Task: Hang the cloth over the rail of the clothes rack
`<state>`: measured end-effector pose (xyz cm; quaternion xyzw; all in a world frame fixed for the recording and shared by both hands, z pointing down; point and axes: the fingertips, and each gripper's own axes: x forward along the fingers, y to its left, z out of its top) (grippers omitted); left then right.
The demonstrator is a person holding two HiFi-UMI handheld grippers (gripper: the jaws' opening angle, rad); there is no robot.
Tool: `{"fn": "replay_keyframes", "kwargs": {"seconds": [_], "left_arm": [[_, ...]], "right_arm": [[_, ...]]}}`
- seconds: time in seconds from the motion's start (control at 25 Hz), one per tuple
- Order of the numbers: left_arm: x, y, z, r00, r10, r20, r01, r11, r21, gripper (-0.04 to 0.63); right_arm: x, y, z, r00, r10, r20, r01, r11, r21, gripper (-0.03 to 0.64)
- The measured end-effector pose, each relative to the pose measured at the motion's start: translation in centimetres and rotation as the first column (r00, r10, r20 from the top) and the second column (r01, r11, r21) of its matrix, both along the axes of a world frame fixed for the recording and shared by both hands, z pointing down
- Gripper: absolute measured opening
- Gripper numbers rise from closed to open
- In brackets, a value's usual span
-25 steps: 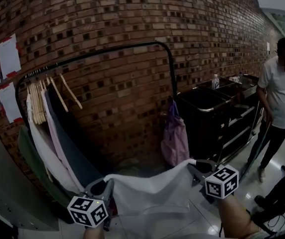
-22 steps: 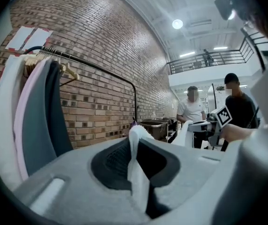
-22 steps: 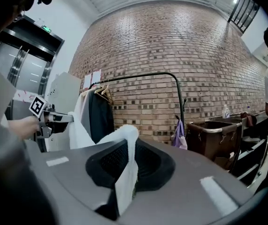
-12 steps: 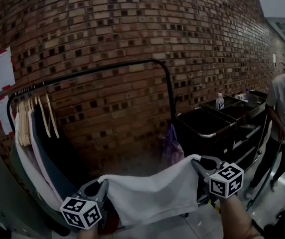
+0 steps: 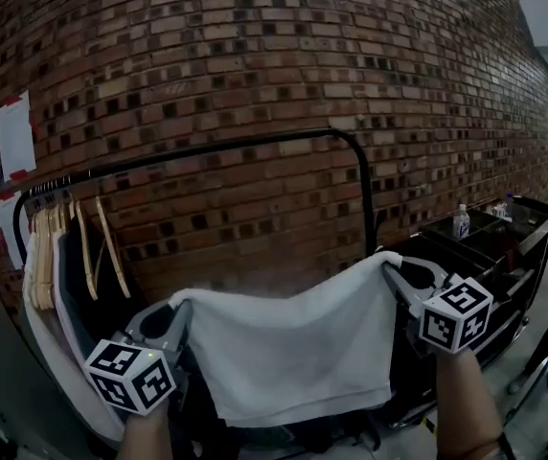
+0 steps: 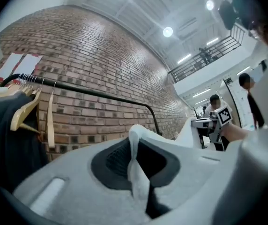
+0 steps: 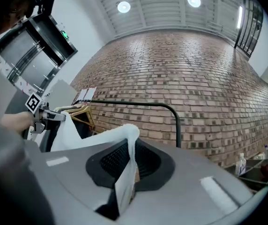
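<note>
We are holding the white cloth point(image 5: 288, 348) stretched mid-frame, left gripper point(image 5: 167, 322) and right gripper point(image 5: 406, 281) each clamped on 1 upper corner, keeping it spread just below the black rail point(image 5: 207, 149).

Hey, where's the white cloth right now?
In the head view the white cloth is stretched across the lower middle, its left corner pinched by the left gripper, its right by the right gripper, lower in frame than the black rail.

chg | cloth point(image 5: 293, 353) raised by L tool point(image 5: 174, 310) + R tool point(image 5: 390, 272) | was low, now nearer rail point(image 5: 207, 151)
</note>
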<state>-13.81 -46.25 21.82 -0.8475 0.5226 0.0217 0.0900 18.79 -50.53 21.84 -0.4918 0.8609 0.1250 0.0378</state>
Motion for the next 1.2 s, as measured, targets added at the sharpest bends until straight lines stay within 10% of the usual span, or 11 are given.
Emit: {"fn": "replay_keyframes", "kwargs": {"seconds": [0.44, 1.2], "left_arm": [[-2.8, -10.3, -15.0, 0.999, -0.033, 0.036, 0.023, 0.968, 0.249, 0.023], [-6.8, -17.3, -27.8, 0.954, -0.280, 0.107, 0.228, 0.911, 0.344, 0.021]], "right_arm": [[-2.2, -11.8, -13.8, 1.000, 0.031, 0.002, -0.030, 0.970, 0.242, 0.025], [-5.1, -21.7, -28.6, 0.989, -0.020, -0.144, 0.082, 0.895, 0.437, 0.025]]}}
